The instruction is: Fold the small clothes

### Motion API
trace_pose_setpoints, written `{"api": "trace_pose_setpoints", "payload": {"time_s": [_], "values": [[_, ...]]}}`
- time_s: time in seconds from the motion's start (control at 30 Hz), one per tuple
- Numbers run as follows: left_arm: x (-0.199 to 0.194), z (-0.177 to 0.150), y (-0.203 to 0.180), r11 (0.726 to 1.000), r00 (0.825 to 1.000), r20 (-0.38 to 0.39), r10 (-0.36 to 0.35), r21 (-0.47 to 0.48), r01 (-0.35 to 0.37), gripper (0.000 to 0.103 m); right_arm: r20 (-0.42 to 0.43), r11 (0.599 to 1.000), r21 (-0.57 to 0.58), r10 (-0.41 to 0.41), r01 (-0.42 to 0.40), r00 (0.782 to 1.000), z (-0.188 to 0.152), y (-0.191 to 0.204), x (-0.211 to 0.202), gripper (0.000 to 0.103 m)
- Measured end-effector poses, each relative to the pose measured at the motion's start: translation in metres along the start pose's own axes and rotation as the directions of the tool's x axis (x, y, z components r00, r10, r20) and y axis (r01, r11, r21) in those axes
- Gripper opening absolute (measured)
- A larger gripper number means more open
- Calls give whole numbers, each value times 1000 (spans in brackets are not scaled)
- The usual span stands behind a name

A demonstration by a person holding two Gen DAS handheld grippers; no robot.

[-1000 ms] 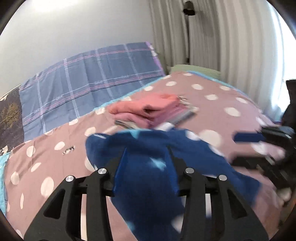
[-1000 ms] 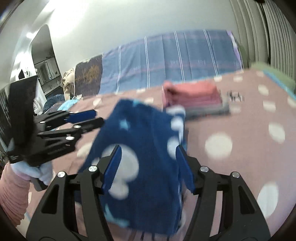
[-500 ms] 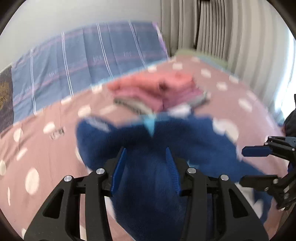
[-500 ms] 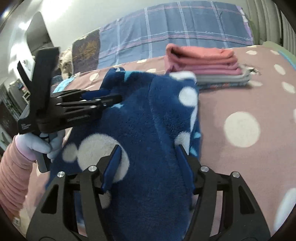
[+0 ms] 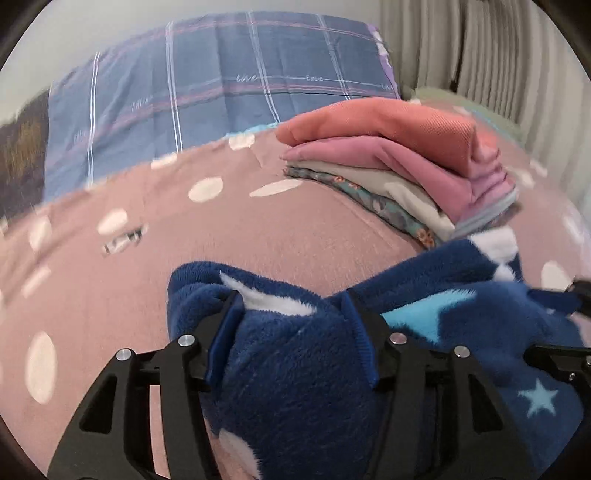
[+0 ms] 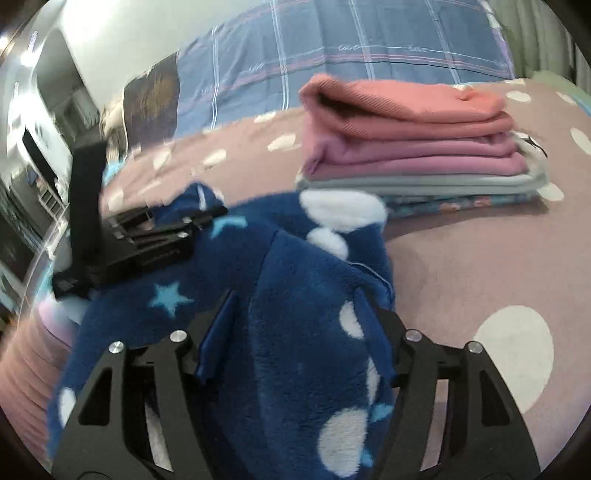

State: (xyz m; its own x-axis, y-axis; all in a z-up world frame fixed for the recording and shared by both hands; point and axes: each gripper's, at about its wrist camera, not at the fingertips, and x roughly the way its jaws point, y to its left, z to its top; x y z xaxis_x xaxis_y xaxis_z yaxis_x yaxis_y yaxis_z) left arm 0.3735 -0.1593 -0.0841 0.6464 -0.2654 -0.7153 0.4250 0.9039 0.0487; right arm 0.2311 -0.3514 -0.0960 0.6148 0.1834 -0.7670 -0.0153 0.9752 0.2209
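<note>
Bed (image 5: pixel 303 236) covered by a dusty-pink spread with white polka dots; surface smooth, soft bulges. At the head of the bed, a blue plaid cover with white and pink lines (image 5: pixel 221 96) stands against the wall, with a dark brown patterned cushion or cloth (image 6: pixel 151 103) just beside it on the left. Wall (image 6: pixel 122 22) behind is plain, pale grey-white, brightly lit at upper left in the right wrist view. Pale pleated curtains (image 5: pixel 491 55) hang along the right side of the bed; a light green edge of bedding (image 5: pixel 436 94) shows at their foot. Far left in the right wrist view, a dim room area with dark furniture (image 6: pixel 33 155), too blurred to identify.
</note>
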Motion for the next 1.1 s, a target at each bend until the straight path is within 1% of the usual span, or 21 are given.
{"api": "trace_pose_setpoints", "payload": {"time_s": [0.2, 0.23, 0.27, 0.3, 0.33, 0.4, 0.5, 0.53, 0.6, 0.67, 0.7, 0.73, 0.77, 0.8, 0.83, 0.87, 0.9, 0.97, 1.03, 1.07, 1.1], "values": [[-6, 0, 1, 1000, 1000, 6, 8, -4, -8, 58, 7, 999, -27, -38, 38, 999, 3, 3, -2, 65], [-15, 1, -1, 999, 999, 39, 33, 10, -34, 61, 11, 999, -30, -40, 40, 999, 3, 4, -2, 65], [-20, 0, -2, 998, 996, 63, 65, 21, -67, 70, 17, 999, -34, -40, 41, 999, 3, 4, -4, 66], [-30, 0, -5, 992, 988, 93, 122, 32, -125, 75, 24, 998, -41, -37, 38, 999, 3, 6, -5, 66], [-48, -1, -10, 986, 979, 127, 158, 32, -163, 79, 36, 998, -49, -31, 33, 999, 1, 9, -11, 67], [-78, -4, -16, 992, 979, 167, 113, 29, -120, 79, 63, 998, -47, -25, 28, 998, -2, 9, -22, 67], [-126, -18, -30, 995, 977, 210, 38, 85, -57, 81, 108, 1000, -5, -30, 31, 994, -15, 6, -53, 69], [-142, -27, -34, 993, 977, 213, 5, 110, -29, 83, 116, 1000, 18, -18, 16, 993, -20, 5, -65, 70], [-155, -39, -38, 992, 980, 189, -62, 121, 39, 85, 162, 997, 50, 53, -62, 985, -38, 6, -97, 70], [-153, -51, -41, 988, 983, 139, -118, 112, 103, 86, 199, 995, 23, 94, -101, 976, -55, 13, -121, 71], [-142, -59, -43, 988, 988, 88, -124, 101, 115, 87, 212, 993, -10, 116, -117, 970, -66, 20, -131, 73], [-134, -66, -45, 990, 990, 68, -120, 86, 114, 87, 206, 991, -30, 137, -133, 969, -76, 25, -134, 79], [-124, -73, -43, 989, 989, 51, -139, 48, 137, 89, 174, 990, -29, 142, -139, 974, -84, 28, -128, 82], [-116, -78, -42, 983, 983, 32, -181, 1, 181, 90, 70, 994, 6, 110, -110, 992, -98, 27, -104, 82], [-104, -80, -36, 964, 967, -2, -255, -78, 254, 91, 34, 996, 24, 90, -91, 995, -107, 23, -88, 83], [-96, -81, -31, 946, 956, -17, -292, -155, 286, 95, 78, 996, 16, 81, -82, 994, -115, 22, -82, 84], [-93, -82, -30, 942, 955, -18, -295, -175, 288, 95, 91, 997, 14, 76, -78, 993, -116, 21, -81, 84], [-96, -82, -36, 955, 965, -7, -261, -148, 257, 95, 63, 996, 49, 78, -81, 995, -108, 19, -80, 84], [-100, -82, -41, 966, 974, -5, -227, -126, 224, 95, 61, 998, 25, 58, -59, 996, -106, 22, -77, 87], [-102, -82, -43, 970, 977, 0, -215, -116, 214, 95, 64, 999, 13, 43, -44, 997, -106, 23, -76, 92], [-103, -83, -43, 971, 978, 5, -211, -113, 210, 95, 55, 998, 33, 53, -55, 997, -106, 20, -72, 97]]}}
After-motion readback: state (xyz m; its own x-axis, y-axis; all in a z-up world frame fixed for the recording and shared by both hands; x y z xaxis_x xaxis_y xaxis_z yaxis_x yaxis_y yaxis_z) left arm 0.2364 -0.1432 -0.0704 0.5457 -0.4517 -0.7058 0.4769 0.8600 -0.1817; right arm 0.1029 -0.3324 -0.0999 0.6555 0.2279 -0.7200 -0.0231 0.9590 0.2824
